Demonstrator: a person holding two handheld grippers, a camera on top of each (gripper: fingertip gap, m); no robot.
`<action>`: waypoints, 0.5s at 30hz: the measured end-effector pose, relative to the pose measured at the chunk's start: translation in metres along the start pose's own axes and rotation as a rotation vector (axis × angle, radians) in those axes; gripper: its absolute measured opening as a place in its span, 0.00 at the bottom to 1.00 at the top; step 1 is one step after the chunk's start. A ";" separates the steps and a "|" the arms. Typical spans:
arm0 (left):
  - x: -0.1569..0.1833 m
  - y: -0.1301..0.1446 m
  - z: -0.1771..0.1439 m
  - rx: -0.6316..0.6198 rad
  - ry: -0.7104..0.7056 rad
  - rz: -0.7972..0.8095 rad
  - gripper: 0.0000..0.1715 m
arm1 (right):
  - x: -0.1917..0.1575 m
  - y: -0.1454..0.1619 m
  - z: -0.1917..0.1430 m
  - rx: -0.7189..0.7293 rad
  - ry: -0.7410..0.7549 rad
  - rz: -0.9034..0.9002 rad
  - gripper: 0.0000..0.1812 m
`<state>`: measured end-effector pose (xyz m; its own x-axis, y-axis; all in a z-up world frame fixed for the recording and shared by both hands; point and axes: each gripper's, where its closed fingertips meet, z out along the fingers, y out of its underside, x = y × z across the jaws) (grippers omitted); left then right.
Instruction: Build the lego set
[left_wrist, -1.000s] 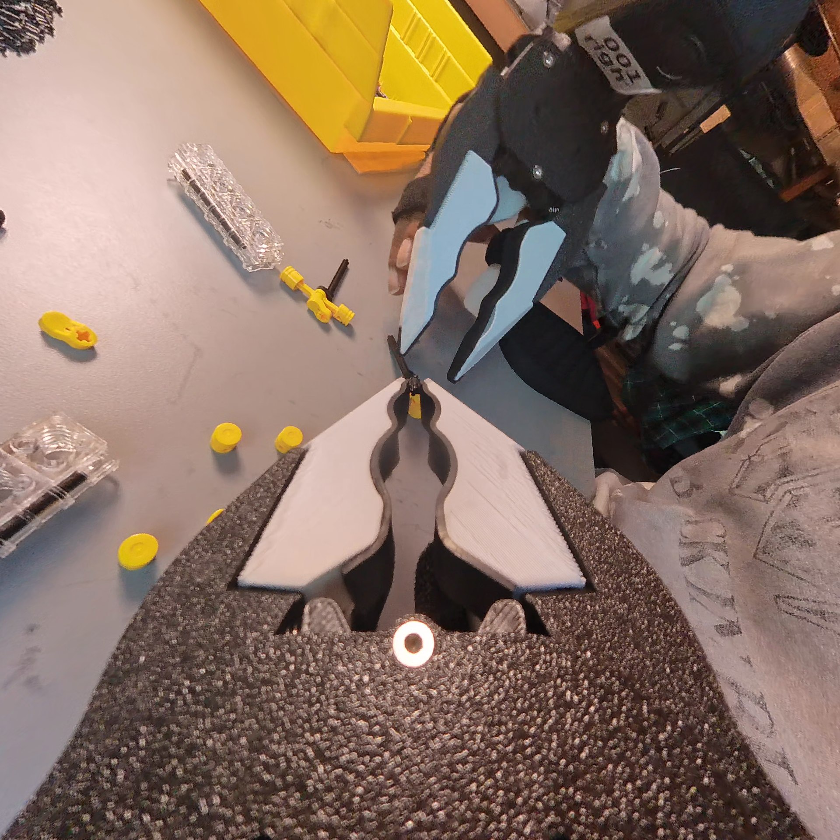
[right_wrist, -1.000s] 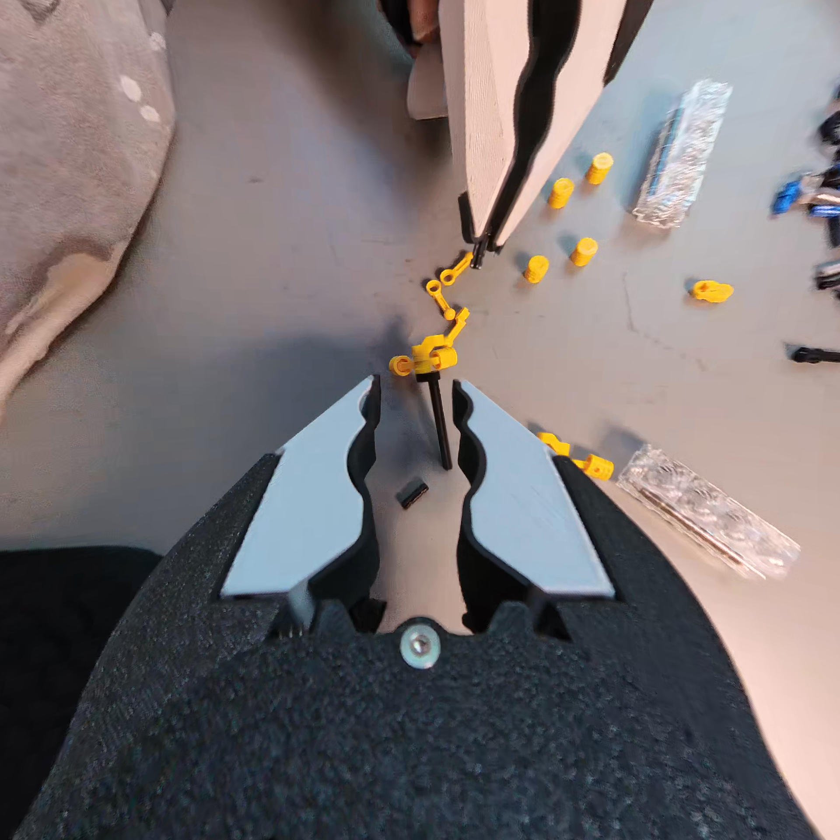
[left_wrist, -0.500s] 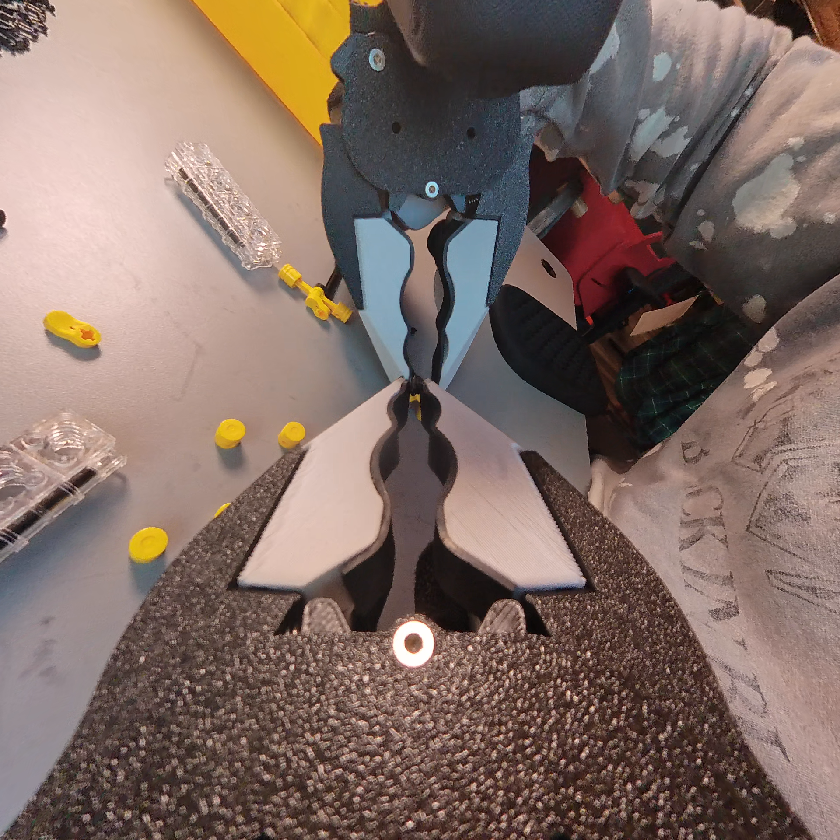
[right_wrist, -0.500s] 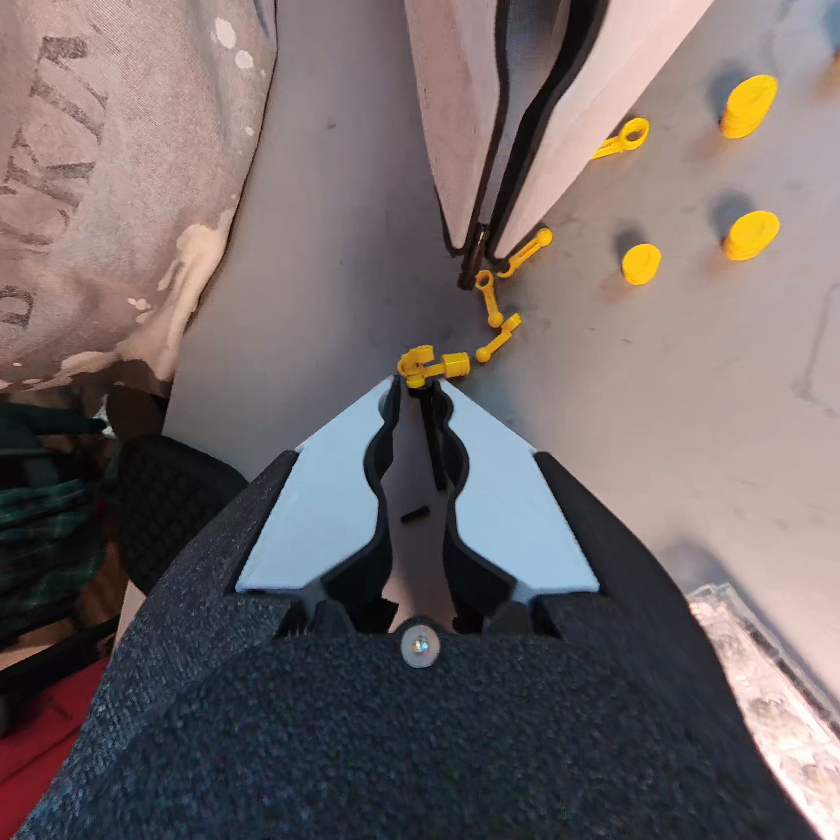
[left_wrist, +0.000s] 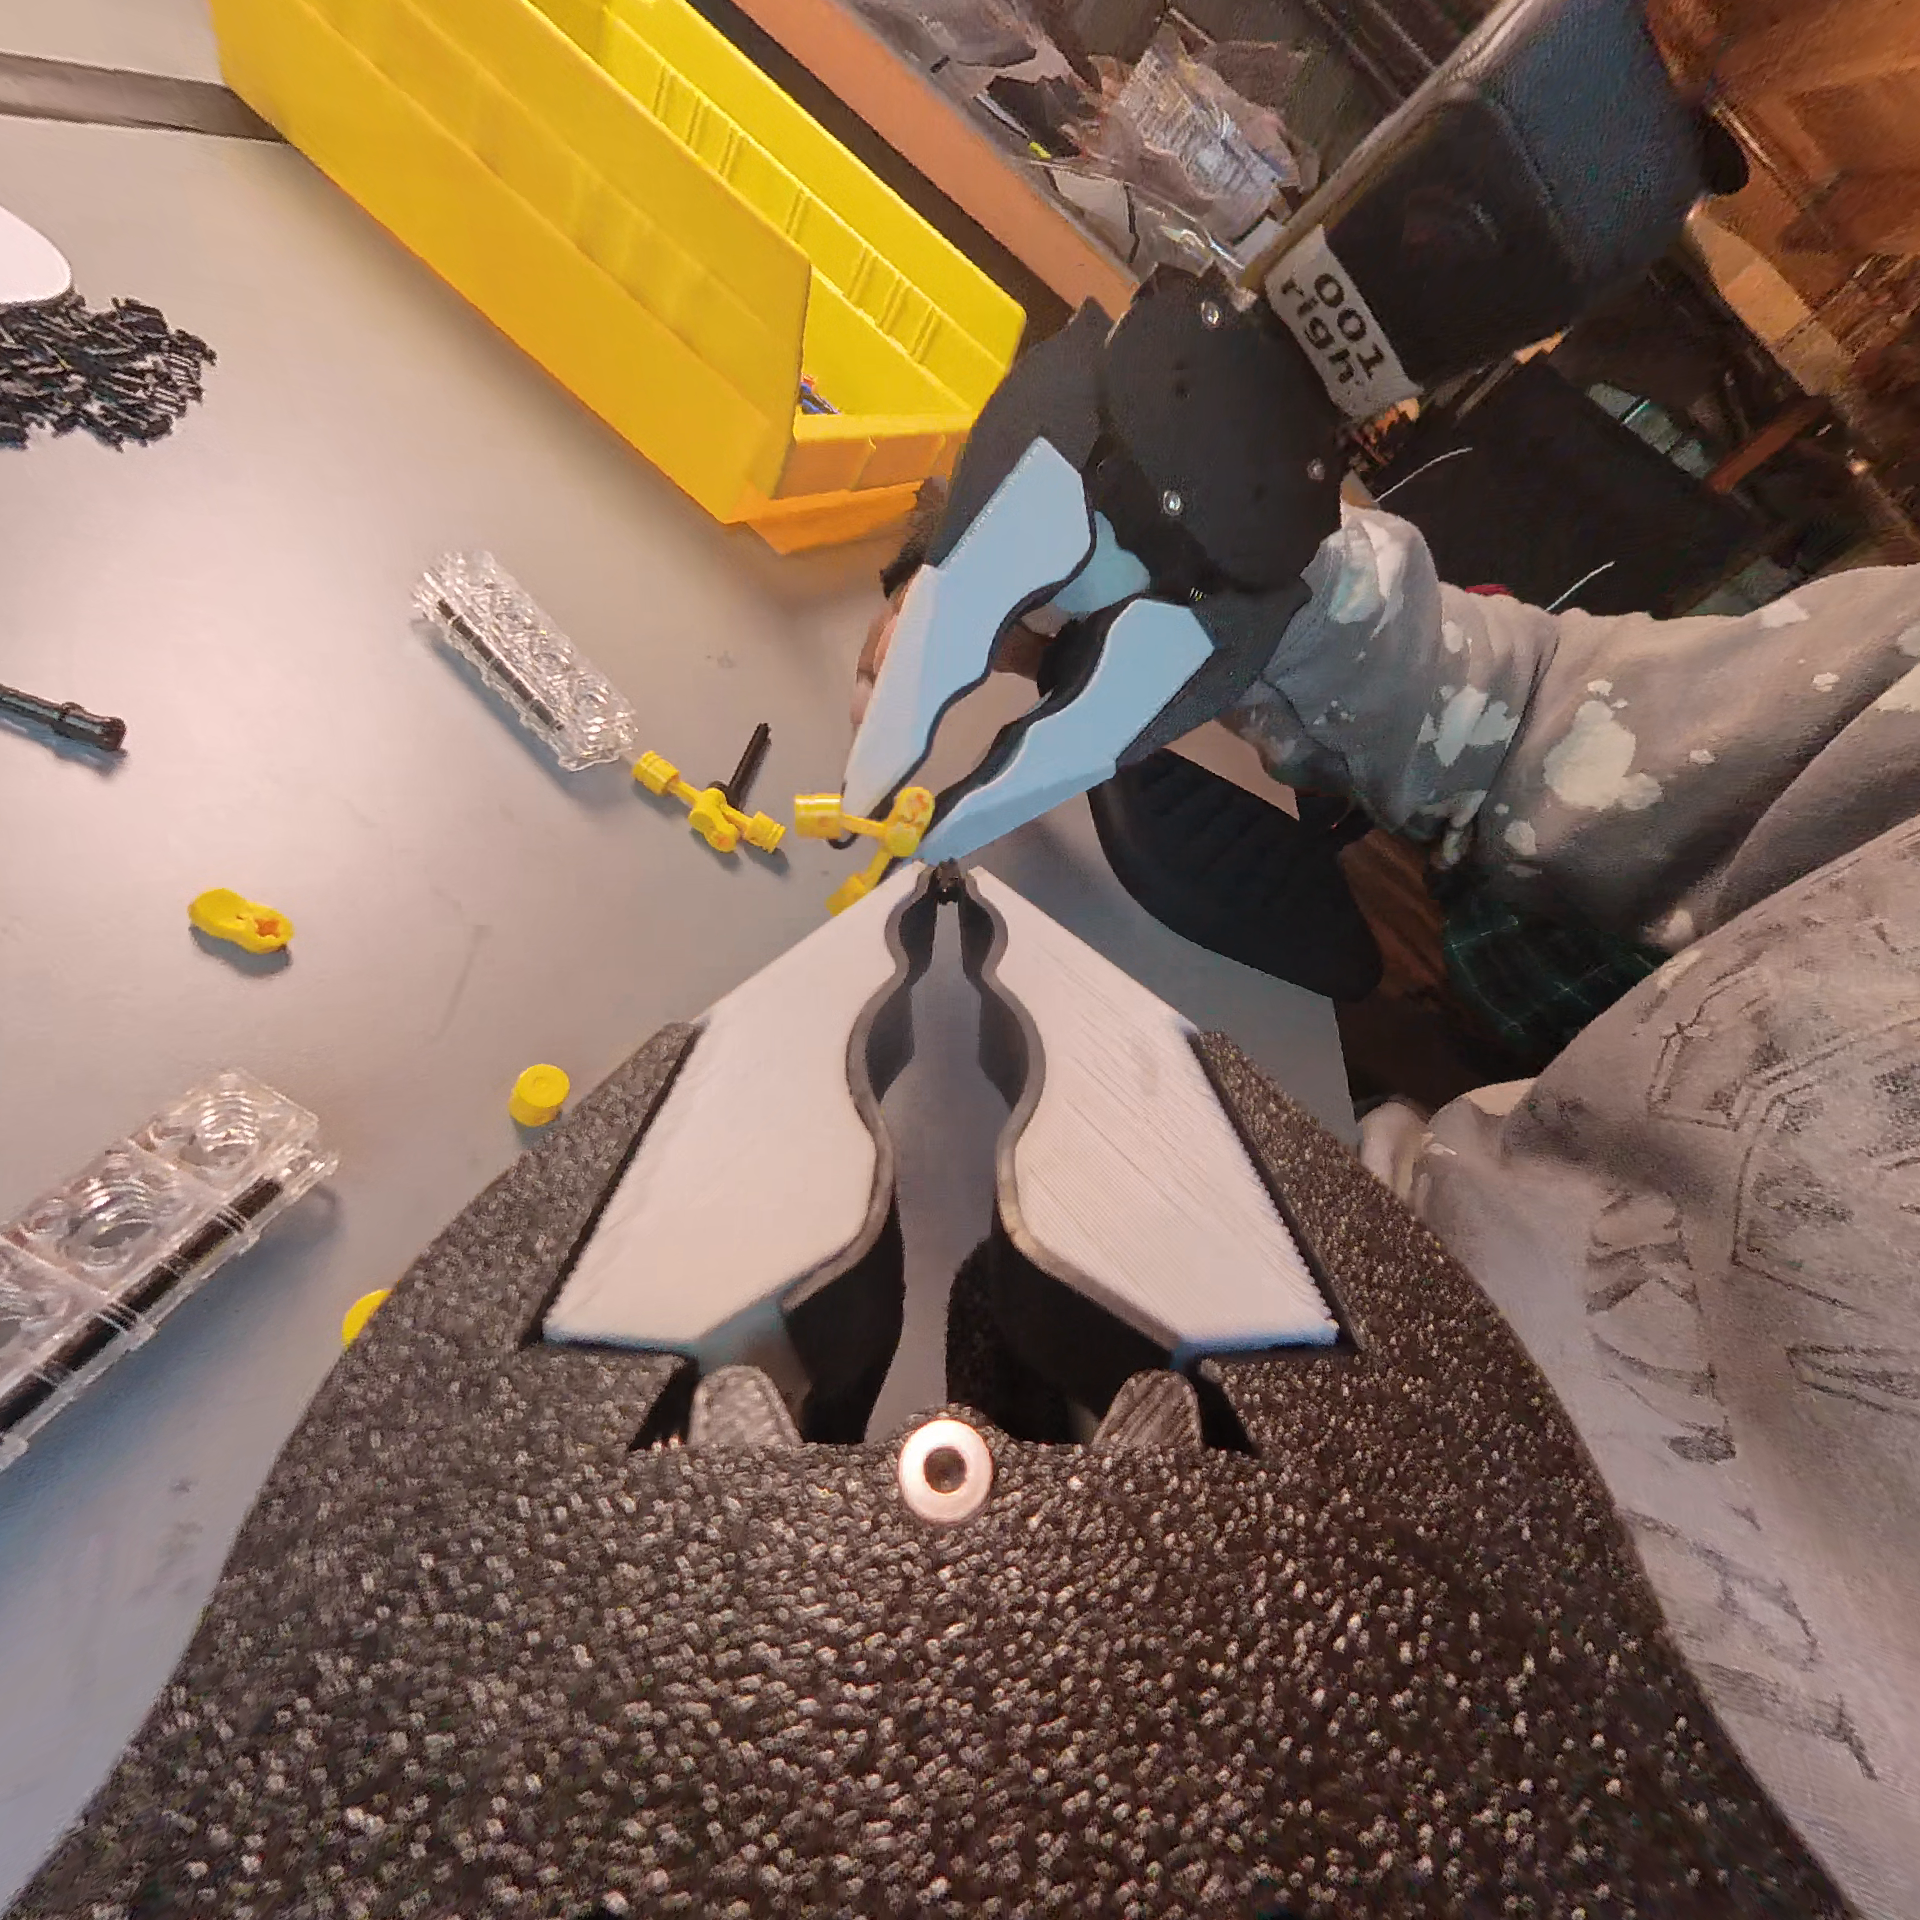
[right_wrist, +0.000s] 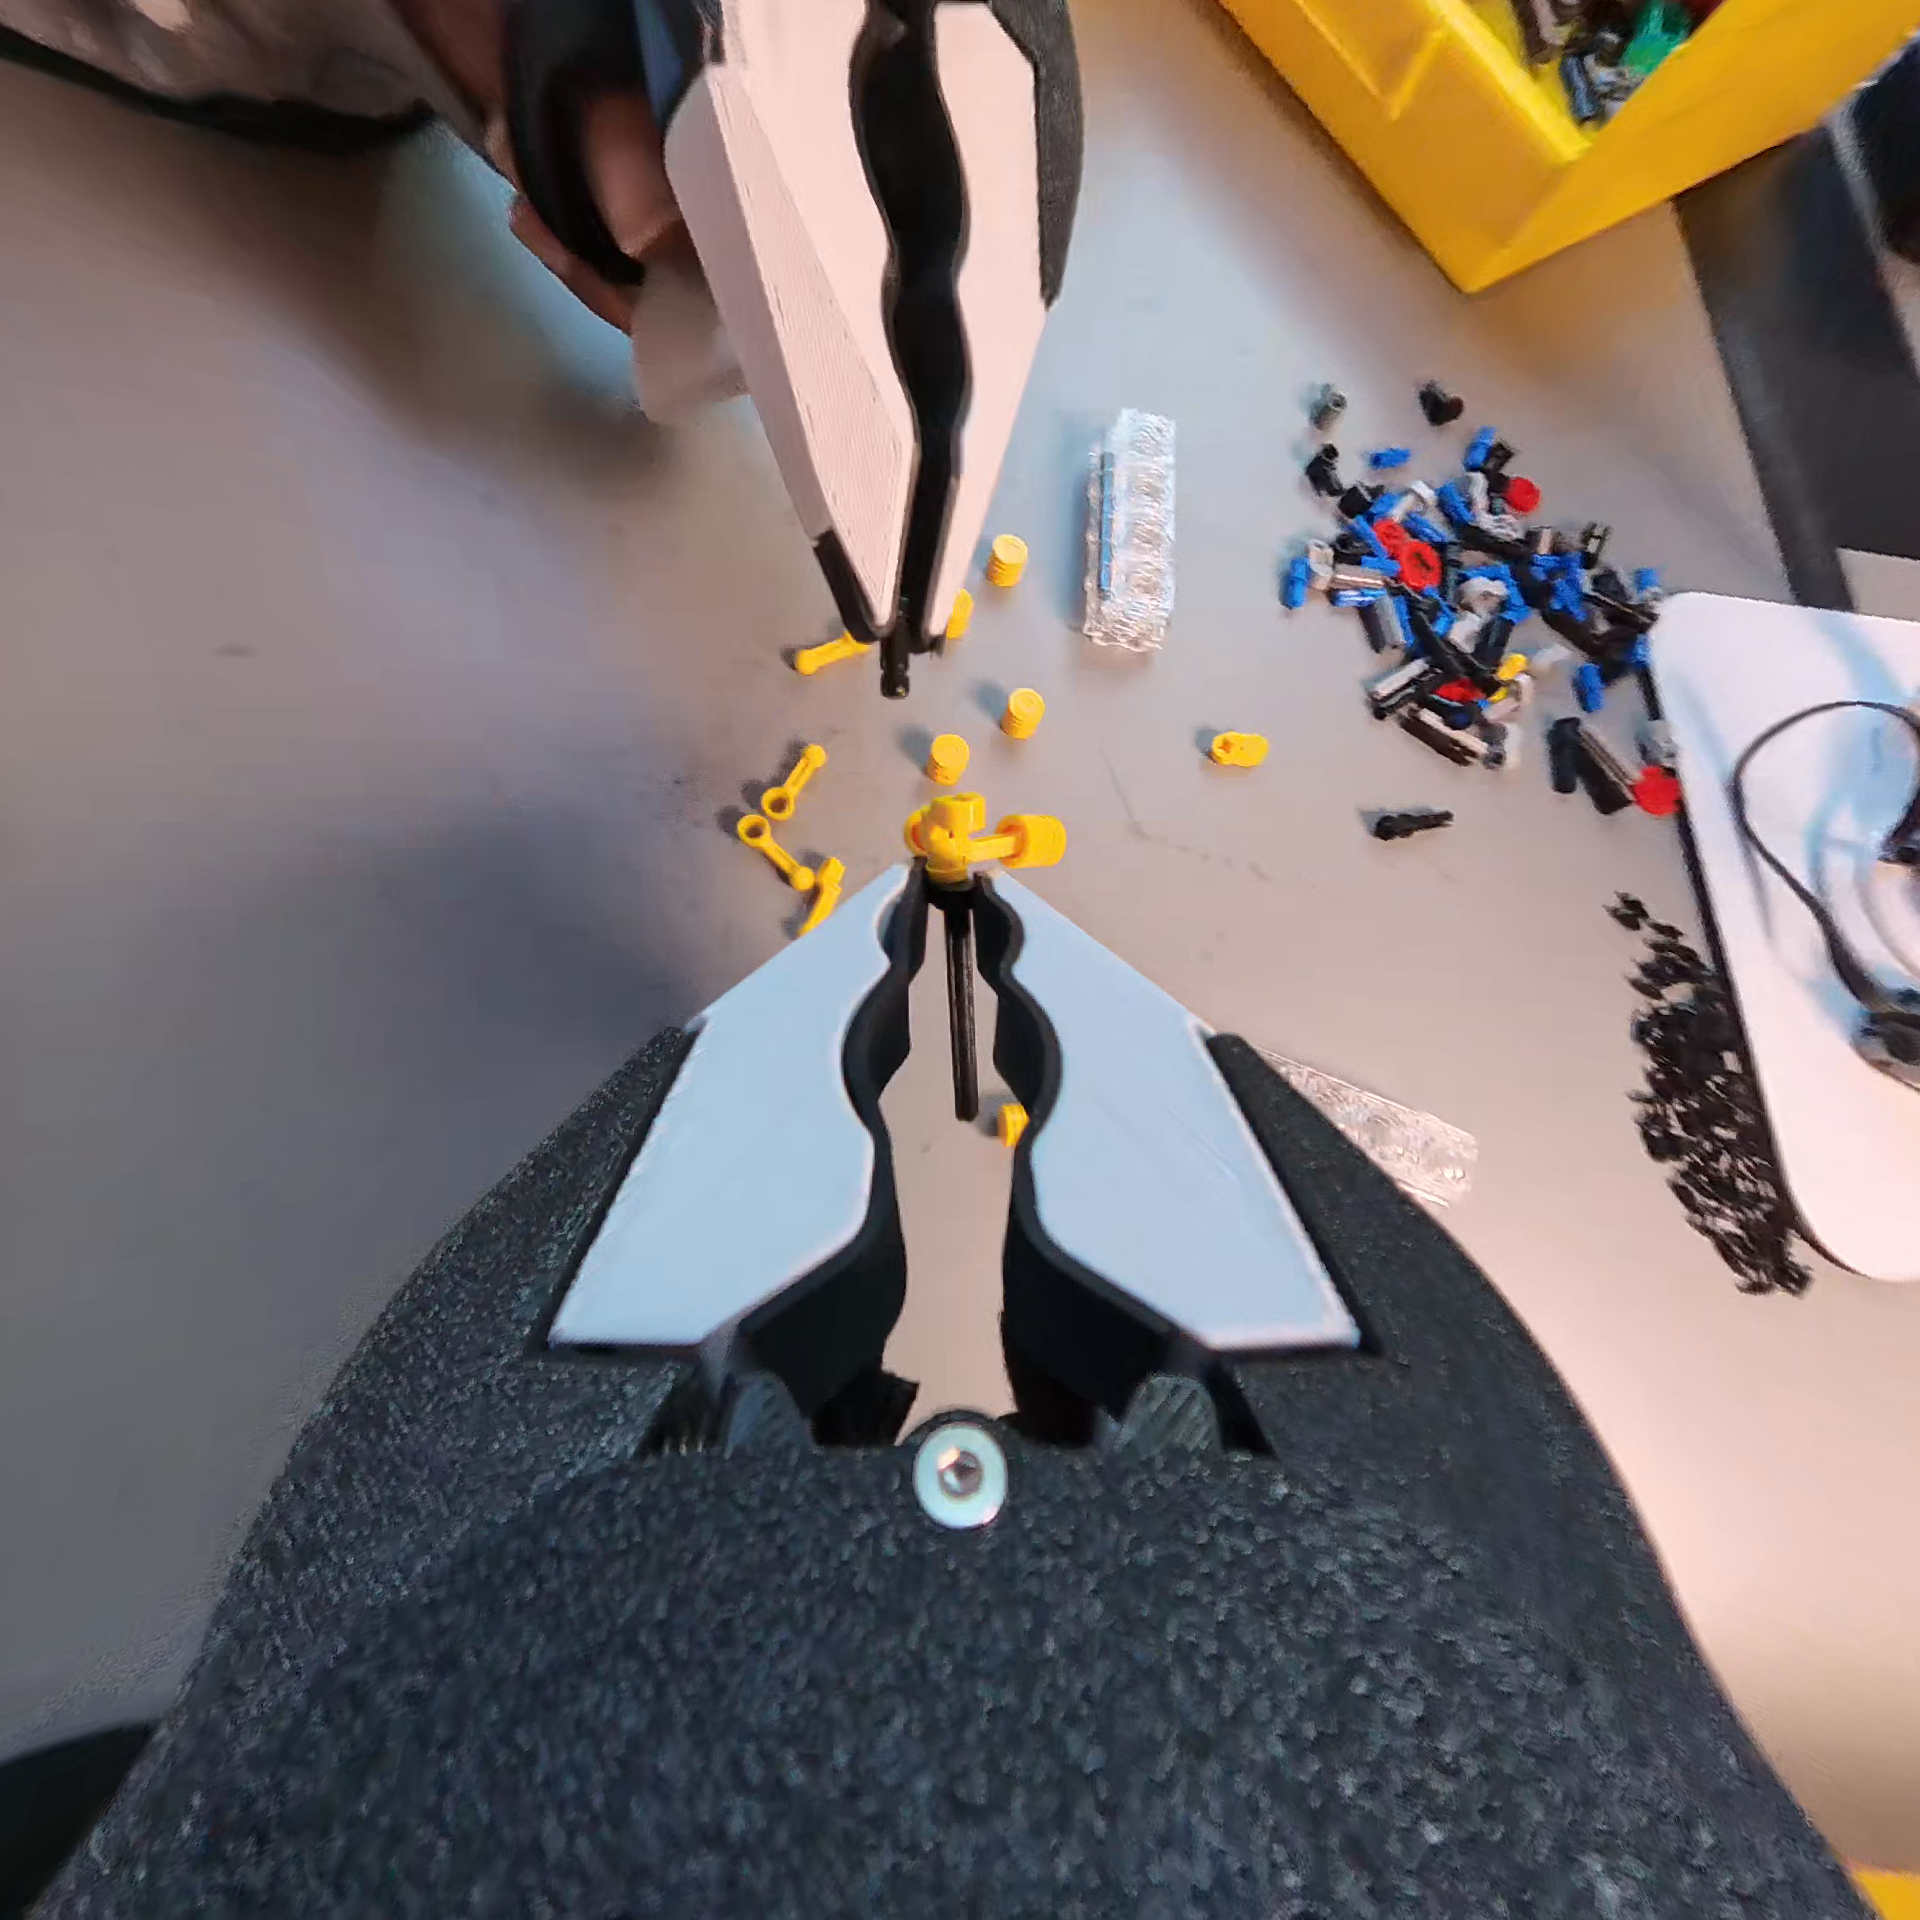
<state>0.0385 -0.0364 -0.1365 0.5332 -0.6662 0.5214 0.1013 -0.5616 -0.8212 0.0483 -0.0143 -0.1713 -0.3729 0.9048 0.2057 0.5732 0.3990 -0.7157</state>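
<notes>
My right gripper (right_wrist: 951, 891) is shut on a thin black axle (right_wrist: 961, 1018) with a yellow connector assembly (right_wrist: 977, 836) at its far end. It holds the axle above the grey table (right_wrist: 312, 727). In the left wrist view, the right gripper (left_wrist: 902, 831) carries the same yellow assembly (left_wrist: 857, 816) just beyond my left fingertips. My left gripper (left_wrist: 943, 879) is shut on a small black pin (right_wrist: 894, 670). In the right wrist view the left gripper (right_wrist: 902, 632) points down at the table, a short way beyond the yellow assembly.
Small yellow rods (right_wrist: 790, 790) and yellow cylinders (right_wrist: 948, 756) lie under the grippers. A second yellow-and-black assembly (left_wrist: 717, 805), clear plastic blocks (left_wrist: 525, 660) and a yellow bin (left_wrist: 582, 229) are on the left. Mixed blue, black and red parts (right_wrist: 1455, 582) and a white base (right_wrist: 1787, 883) are on the right. The grippers' ends are close to 5 centimetres from one another.
My right gripper closed on the black axle with the yellow assembly and lifted it off the table. My left gripper stayed shut on the black pin.
</notes>
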 end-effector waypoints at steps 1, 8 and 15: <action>-0.001 0.001 0.002 -0.005 -0.014 0.023 0.02 | -0.001 0.003 0.003 -0.011 0.028 -0.008 0.04; -0.011 0.006 0.006 -0.029 -0.077 0.102 0.02 | -0.002 0.002 0.015 0.013 0.120 -0.035 0.04; -0.012 0.010 0.011 -0.051 -0.086 0.107 0.02 | -0.002 0.003 0.017 0.002 0.138 -0.056 0.04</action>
<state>0.0421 -0.0289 -0.1531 0.6087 -0.6803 0.4083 -0.0010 -0.5153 -0.8570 0.0385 -0.0176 -0.1850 -0.3004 0.8932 0.3346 0.5531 0.4489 -0.7018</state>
